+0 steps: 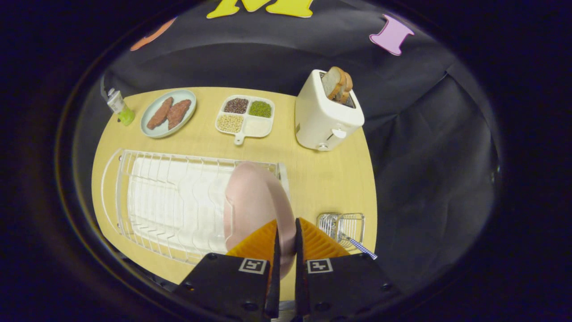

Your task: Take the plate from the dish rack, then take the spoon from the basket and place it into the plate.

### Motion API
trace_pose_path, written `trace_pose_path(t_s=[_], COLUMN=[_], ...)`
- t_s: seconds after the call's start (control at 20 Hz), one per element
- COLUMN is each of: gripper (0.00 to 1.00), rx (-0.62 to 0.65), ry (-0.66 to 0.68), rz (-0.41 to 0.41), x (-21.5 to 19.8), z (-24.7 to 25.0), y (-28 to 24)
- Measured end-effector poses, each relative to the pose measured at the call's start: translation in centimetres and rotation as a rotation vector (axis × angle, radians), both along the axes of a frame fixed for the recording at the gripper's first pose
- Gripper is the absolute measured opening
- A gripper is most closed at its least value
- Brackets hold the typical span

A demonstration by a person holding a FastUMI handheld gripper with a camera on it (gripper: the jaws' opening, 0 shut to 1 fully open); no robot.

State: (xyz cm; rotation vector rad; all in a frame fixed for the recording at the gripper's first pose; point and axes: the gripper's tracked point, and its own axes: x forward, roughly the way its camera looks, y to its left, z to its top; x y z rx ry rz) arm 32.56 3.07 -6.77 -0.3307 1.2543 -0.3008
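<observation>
I have the gripper (pixel 286 237) pinched nearly closed on the rim of the round pink plate (pixel 252 201) standing at the white wire dish rack's (pixel 170 201) toaster-side end; tilting could snag it on the wires.

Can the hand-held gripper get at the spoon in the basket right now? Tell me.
Probably not: the hand-held gripper is shut on the pink plate at the dish rack. The spoon lies clear in the wire basket beside it.

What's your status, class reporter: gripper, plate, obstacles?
Gripper shut on pink plate's rim. Plate upright at dish rack's right end. Spoon waiting in wire basket. Nothing blocking lift.
</observation>
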Motion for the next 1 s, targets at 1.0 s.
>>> trace_pose_path(t_s=[1.0], gripper=[0.19], rx=[-0.017], ry=[-0.211], rz=[0.125], x=[-9.2], z=[6.2], y=[4.2])
